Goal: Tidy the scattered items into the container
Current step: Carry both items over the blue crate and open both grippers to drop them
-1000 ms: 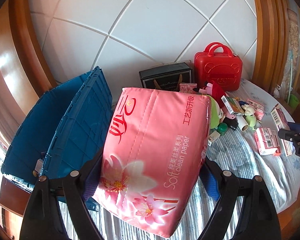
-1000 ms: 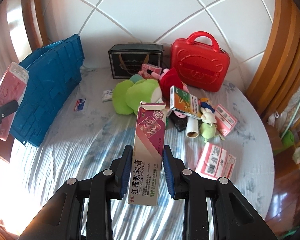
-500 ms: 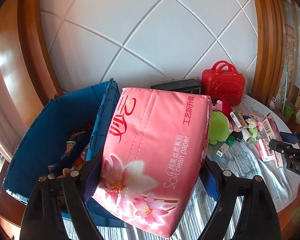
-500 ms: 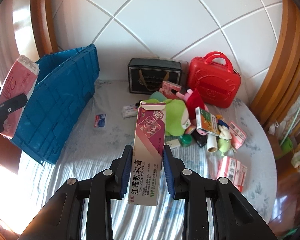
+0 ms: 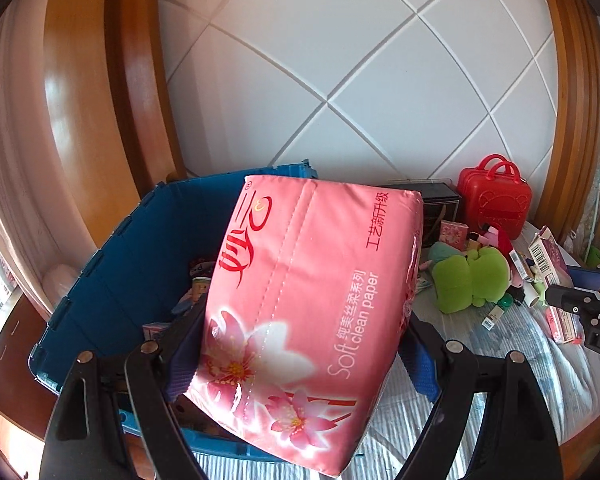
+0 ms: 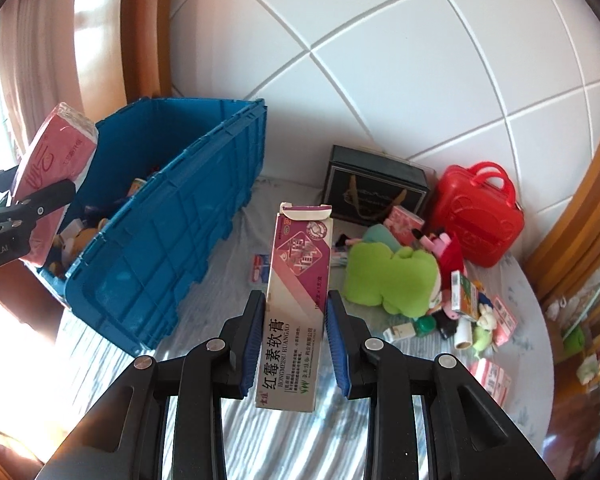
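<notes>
Both loads are mid-carry: the left gripper (image 5: 300,344) clamps the pink tissue pack (image 5: 308,280) over the near end of the blue crate (image 6: 172,216); the right gripper (image 6: 294,340) pinches the ointment box (image 6: 296,304) right of it; next, I judge, each needs lowering inside before release.

I am holding my left gripper (image 5: 300,344) tilted downward, its jaws spread wide and pressing on both sides of the pink tissue pack (image 5: 312,280). My right gripper (image 6: 294,336) is also angling downward, its blue pads (image 6: 252,344) clamping narrowly on the sides of the upright ointment box (image 6: 296,304).
</notes>
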The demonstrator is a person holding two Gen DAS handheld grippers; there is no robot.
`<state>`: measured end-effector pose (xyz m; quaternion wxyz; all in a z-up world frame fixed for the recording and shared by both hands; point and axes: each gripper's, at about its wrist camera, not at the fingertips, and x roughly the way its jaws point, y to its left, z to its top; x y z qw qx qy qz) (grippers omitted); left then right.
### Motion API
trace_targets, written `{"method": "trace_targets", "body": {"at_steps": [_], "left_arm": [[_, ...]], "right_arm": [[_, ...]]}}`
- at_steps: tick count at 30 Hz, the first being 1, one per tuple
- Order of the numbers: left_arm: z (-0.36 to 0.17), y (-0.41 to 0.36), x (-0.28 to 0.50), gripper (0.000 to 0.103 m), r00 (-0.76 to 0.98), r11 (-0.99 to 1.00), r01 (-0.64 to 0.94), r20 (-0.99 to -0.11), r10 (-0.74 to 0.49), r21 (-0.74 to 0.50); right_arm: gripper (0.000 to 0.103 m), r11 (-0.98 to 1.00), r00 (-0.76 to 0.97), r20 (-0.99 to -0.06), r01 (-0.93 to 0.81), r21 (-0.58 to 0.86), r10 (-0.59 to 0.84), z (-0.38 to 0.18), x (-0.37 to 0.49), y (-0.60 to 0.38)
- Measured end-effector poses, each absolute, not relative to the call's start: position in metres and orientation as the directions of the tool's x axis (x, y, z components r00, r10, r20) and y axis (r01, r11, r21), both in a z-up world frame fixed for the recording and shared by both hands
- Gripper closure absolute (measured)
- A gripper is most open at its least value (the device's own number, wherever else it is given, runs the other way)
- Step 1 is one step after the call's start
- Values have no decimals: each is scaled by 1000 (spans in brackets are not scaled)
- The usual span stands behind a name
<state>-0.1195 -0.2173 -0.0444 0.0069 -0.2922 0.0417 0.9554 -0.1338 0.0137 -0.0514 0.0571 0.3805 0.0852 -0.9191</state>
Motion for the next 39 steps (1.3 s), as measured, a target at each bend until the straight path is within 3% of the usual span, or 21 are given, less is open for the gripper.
{"method": "trace_targets", "body": {"at_steps": [14,34,37,39], "left_arm": [[-48,-325,-135,18,-822,-989,138,-549,-148,60],[-34,-384,-200,18,-811,-983,174,-557,-181,66],[-33,-391,-210,12,-797,-981,195,-581,-166,12],[-36,-400,-214,1,-783,-975,218,-604,-148,-45]], "right_arm": [[74,-911,-714,-686,365,-194,-141,-30,-183,-111],[74,-870,-626,-724,488,-75,-289,-48,-267,-200],[73,-866,-623,-717,498,-53,-314,-46,-273,-204],[63,-855,-609,-716,518,-33,-341,-46,-276,-207]]}}
